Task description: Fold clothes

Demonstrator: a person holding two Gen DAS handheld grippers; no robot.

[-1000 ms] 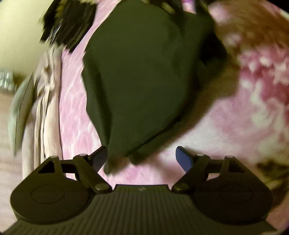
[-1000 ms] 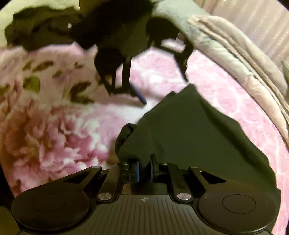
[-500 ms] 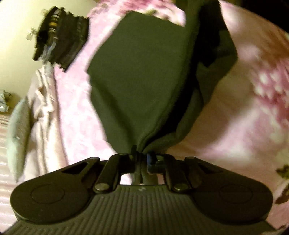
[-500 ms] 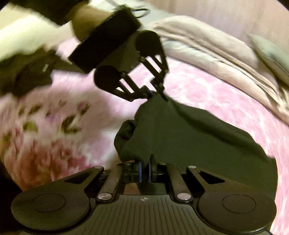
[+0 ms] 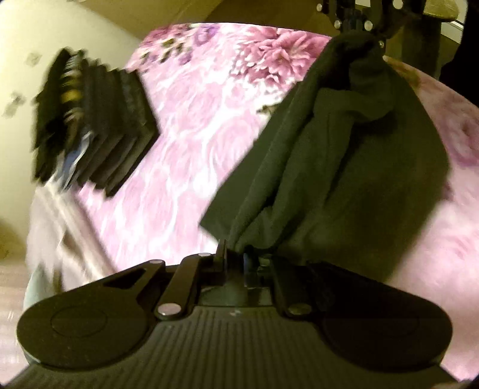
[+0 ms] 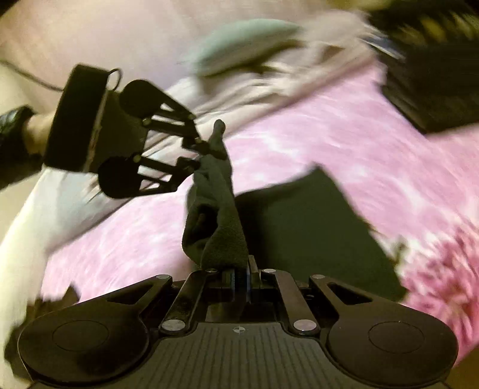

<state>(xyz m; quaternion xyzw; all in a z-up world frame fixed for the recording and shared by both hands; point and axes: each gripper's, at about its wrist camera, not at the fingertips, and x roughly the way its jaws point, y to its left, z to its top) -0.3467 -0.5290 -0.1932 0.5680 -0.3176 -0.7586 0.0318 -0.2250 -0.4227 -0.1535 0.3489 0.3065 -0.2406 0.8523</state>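
Dark cloth held between 2 grippers above a pink floral blanket.
Left gripper (image 5: pixel 235 255) and right gripper (image 6: pixel 239 273) each pinch the soft, matte cloth (image 5: pixel 344 167), bunched in folds over the fleecy blanket (image 5: pixel 191 143).

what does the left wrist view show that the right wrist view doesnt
Only the left wrist view shows the big purple blooms at the far end of the floral blanket, the cream wall, and the right gripper from the front at the top edge.

Only the right wrist view shows the left gripper from the side, the hand behind it, and a pale green pillow.

Both show the dark garment pinched at two ends by shut grippers, the pink blanket beneath, and a blurred stack of dark folded clothes.
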